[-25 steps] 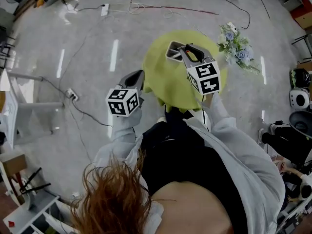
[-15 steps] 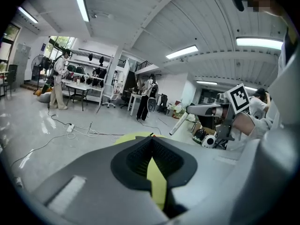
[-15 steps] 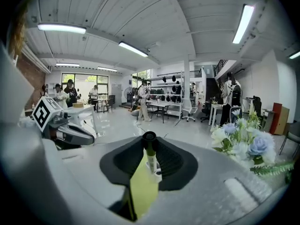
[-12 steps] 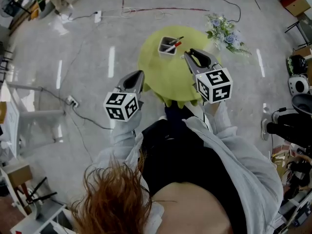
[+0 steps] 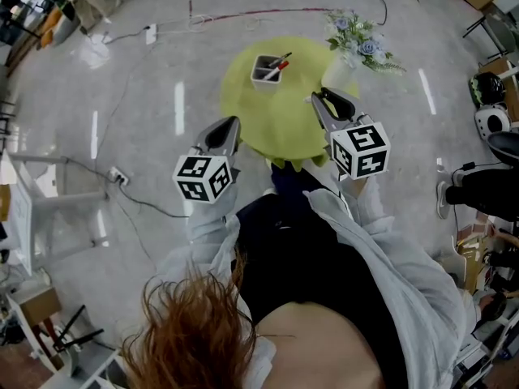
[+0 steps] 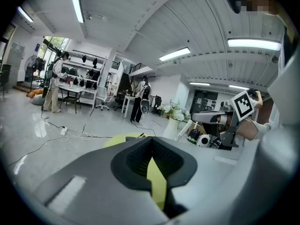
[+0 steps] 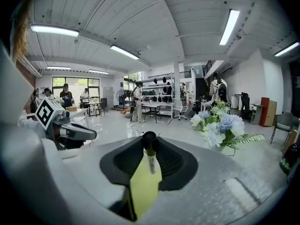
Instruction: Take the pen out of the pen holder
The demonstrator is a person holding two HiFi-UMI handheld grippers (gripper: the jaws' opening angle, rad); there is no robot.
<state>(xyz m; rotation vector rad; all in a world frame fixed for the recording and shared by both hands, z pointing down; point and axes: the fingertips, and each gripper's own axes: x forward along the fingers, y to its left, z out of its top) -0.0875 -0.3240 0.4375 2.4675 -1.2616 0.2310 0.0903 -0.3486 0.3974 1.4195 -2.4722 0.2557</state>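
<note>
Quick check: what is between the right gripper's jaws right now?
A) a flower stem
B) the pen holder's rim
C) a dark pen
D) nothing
C: its own view shows the right gripper closed on a dark pen, which stands upright at the jaw tips.

Person fills lower half of head view. Reddish-brown hair [image 5: 190, 331] at bottom left, loose & a bit frizzy. Lt grey jacket [image 5: 405, 298] runs from centre to bottom right, cloth creased, w/ long sleeves: left sleeve [image 5: 207, 221] mid left, right sleeve [image 5: 365, 205] right of centre. Black top [image 5: 296, 258] shows at centre betw. the two.

The left gripper [image 5: 227, 125], mid left: grey shell, dark jaws tapering to a point, white cube [image 5: 203, 177] w/ black square markers at its rear. The right gripper [image 5: 323, 97], upper right of centre: same build & colours, same kind of marker cube.

In left gripper view the shell is smooth pale grey; pads [image 6: 139, 158] black, finely ribbed.
</note>
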